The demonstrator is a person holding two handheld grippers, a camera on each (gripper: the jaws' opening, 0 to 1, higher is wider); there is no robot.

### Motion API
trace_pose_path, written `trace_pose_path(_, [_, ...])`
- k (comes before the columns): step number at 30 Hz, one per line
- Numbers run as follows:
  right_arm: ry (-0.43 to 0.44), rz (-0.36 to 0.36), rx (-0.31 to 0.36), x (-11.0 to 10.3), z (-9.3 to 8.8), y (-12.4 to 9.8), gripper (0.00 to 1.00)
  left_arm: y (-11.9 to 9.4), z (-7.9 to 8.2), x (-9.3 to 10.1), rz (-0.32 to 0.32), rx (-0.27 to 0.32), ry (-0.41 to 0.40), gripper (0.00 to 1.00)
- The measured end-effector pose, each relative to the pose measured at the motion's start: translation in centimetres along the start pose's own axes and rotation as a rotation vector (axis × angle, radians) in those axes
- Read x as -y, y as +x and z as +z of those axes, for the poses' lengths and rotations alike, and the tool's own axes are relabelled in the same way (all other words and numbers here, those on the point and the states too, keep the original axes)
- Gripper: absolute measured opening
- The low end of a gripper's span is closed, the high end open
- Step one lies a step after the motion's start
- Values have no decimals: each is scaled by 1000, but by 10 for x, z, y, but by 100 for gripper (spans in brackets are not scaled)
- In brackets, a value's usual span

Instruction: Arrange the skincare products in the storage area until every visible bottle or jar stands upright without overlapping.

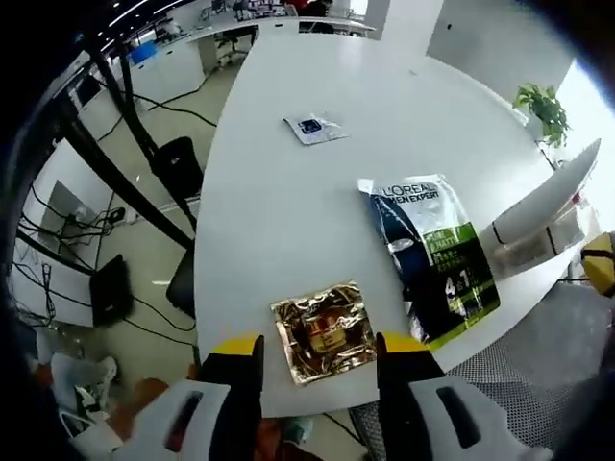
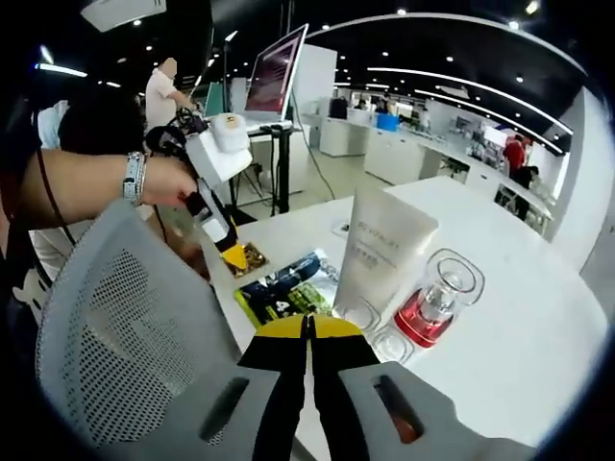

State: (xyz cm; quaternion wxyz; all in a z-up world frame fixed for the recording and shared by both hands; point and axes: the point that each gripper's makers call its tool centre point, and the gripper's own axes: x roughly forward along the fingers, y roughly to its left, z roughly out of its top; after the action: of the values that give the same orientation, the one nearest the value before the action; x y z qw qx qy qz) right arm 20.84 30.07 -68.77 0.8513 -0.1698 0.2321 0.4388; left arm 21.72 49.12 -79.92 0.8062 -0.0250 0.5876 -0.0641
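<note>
While the left gripper [image 1: 319, 357] hovers with jaws spread above a gold sachet [image 1: 323, 331] near the white bench [image 1: 288, 192] edge, a L'Oreal packet [image 1: 434, 250] lies flat just right of it. The right gripper [image 2: 308, 331] has its jaws pressed together — empty — near a white tube [image 2: 382, 257] standing upright beside a clear bottle of pink liquid [image 2: 437, 298].

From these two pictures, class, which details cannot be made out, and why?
- Gold sachet, left gripper view: label too small to read.
- Small sachet, left gripper view: print too small.
- White tube, right gripper view: lettering faint; base hidden behind clear-capped red bottle.
</note>
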Motion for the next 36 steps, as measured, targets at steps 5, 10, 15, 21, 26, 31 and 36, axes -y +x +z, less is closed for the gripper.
trace_pose_path(5, [-13,-11,4,2,1,-1,0,7,-3,0,48,-56,16,59])
trace_pose_path(10, [-28,-15,9,2,2,-2,0,9,0,-3,86,-45,21,53])
trace_pose_path(15, [-36,-15,20,2,5,-3,0,8,3,2,86,-49,27,42])
trace_pose_path(21, [-68,-31,32,2,7,-6,0,5,2,2,82,-34,29,41])
trace_pose_path(26, [-53,-10,36,0,9,-7,0,-4,9,8,52,-5,13,38])
trace_pose_path(31, [-32,12,38,-4,10,-8,0,-10,17,6,50,23,11,38])
trace_pose_path(36, [-50,7,32,-4,9,-7,0,-15,30,4,41,44,-8,38])
